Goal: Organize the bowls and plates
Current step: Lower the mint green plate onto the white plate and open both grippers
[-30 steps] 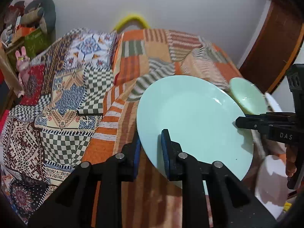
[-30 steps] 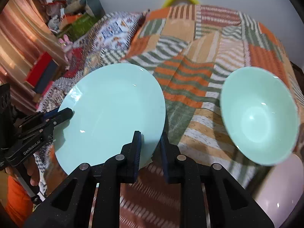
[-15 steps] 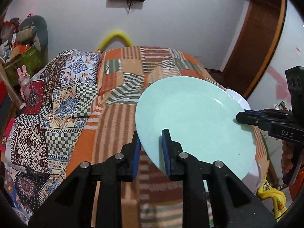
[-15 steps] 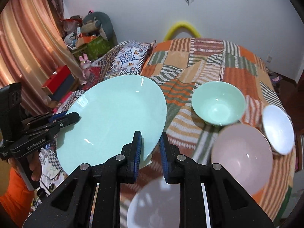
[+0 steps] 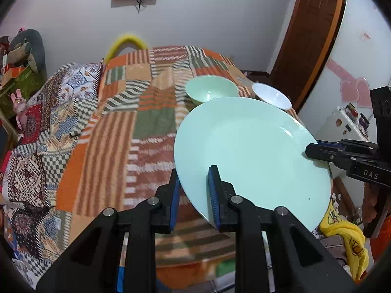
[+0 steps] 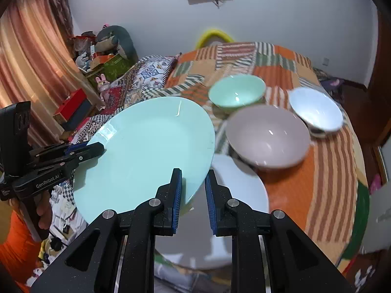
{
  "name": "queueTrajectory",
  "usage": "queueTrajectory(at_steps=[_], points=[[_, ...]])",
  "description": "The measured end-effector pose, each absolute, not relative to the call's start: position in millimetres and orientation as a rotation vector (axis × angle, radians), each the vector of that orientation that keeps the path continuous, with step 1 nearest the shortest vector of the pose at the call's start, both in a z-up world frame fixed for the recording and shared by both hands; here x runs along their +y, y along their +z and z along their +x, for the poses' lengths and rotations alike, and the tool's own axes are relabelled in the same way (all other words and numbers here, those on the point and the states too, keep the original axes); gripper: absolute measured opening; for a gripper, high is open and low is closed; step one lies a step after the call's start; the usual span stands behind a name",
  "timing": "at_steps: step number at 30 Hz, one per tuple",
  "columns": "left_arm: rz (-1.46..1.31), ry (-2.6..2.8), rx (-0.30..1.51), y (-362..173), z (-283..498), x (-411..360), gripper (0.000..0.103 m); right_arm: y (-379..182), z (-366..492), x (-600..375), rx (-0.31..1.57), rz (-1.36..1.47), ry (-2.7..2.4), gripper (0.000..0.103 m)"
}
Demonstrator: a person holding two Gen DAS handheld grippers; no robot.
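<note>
Left tongs: blue pads closed on the near left rim of the plate, one pad under the rim, one over it. In the right wrist view they show at the left, gripping the plate's far edge, with a hand on the handle.

Right tongs: narrow, pinching the plate's opposite rim; the left pad lies on top of the plate, the right pad below its edge. In the left wrist view they reach in from the right onto the rim.

Plate: pale green, round, empty, held in the air by both tongs, tilted, above the near end of the bed.

Bed: covered by an orange, green and striped patchwork blanket.

On the blanket, beyond the plate:
- white plate, directly under the right tongs and partly hidden by the green plate;
- grey bowl, just behind the white plate;
- green bowl, farther back, upright;
- white bowl, right of the grey bowl, near the bed's edge.

Left wrist view shows only the green bowl and white bowl past the plate's far rim.
</note>
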State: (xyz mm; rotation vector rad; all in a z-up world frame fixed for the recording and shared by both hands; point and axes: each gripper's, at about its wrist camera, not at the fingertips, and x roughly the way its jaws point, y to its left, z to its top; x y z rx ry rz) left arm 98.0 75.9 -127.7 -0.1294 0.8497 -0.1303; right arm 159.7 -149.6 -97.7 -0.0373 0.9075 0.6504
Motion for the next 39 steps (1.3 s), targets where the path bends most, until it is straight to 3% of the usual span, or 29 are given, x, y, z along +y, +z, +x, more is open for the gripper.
queueTrajectory(at_steps=[23, 39], points=[[-0.092, -0.169, 1.014, -195, 112, 24, 0.023, -163, 141, -204, 1.031, 0.029, 0.553, 0.018], [-0.1, -0.165, 1.055, -213, 132, 23, 0.026, -168, 151, -200, 1.027, -0.007, 0.517, 0.018]])
